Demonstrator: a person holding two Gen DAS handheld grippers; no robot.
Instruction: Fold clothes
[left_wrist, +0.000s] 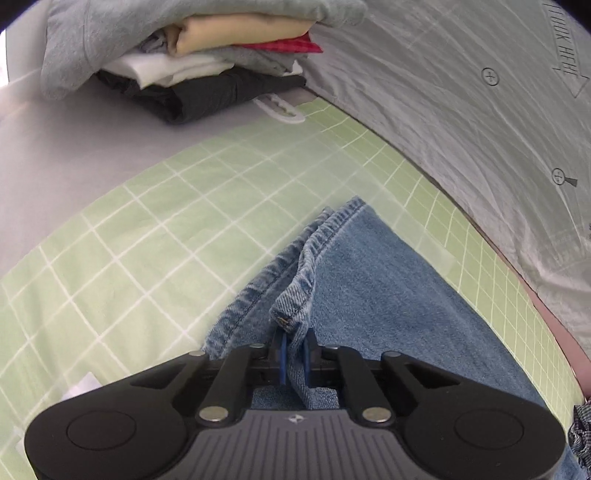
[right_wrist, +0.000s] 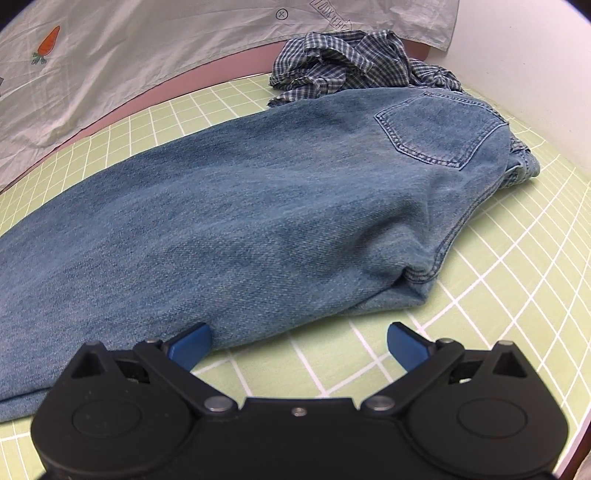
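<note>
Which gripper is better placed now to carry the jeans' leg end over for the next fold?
Left. The left gripper is already shut on the jeans hem; the right gripper is open, holding nothing.

Left gripper (left_wrist: 294, 360) — clamped on jeans (left_wrist: 369, 280)

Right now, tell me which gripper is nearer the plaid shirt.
Right, probably. The right gripper faces the plaid shirt across the jeans; the left gripper grips the jeans' hem end, the shirt barely at its view's edge.

bright even light, soft shadows, strong fisheye bend at edges, dark corners
</note>
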